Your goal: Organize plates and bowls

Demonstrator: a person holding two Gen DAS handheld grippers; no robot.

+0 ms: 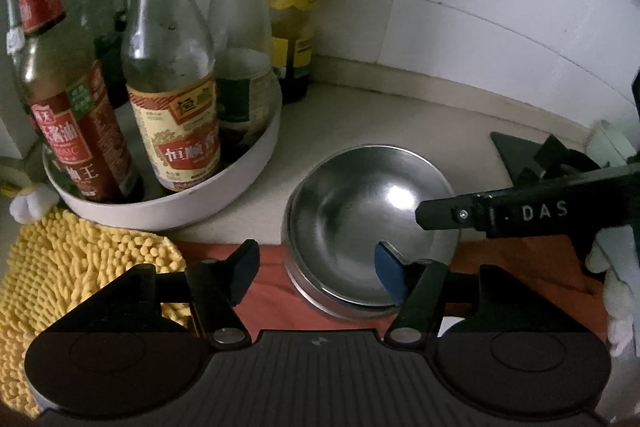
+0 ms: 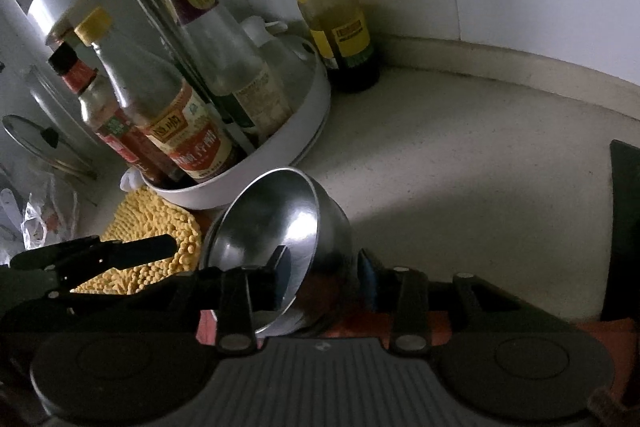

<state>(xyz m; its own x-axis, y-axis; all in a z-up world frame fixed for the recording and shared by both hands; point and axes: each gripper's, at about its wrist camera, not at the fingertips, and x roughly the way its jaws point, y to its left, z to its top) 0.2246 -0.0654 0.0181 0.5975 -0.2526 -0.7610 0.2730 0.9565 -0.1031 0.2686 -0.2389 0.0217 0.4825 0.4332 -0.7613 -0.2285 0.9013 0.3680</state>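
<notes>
The steel bowl (image 1: 370, 223) sits on the pale surface (image 1: 420, 123) with its near edge over an orange cloth (image 1: 276, 291), nested in what looks like a second bowl whose rim shows beneath it; going left to right in the left wrist view, a yellow chenille mat (image 1: 76, 267) lies at the far left, touching a white round tray (image 1: 188, 203) that carries several sauce bottles (image 1: 176, 83); a further green-labelled bottle (image 1: 294, 11) stands on the surface just behind the tray by the tiled wall; the left tool (image 1: 316, 267) is spread wide with nothing held, its left finger over the cloth and its blue-padded right finger inside the bowl's near rim; the right tool (image 1: 452, 213) reaches in from the right over the bowl. In the right wrist view the bowl (image 2: 276, 227) is tilted, its mouth turned leftward; the right tool (image 2: 320, 271) has hold of its wall, one finger inside and the blue-padded one outside, closed on the rim.
</notes>
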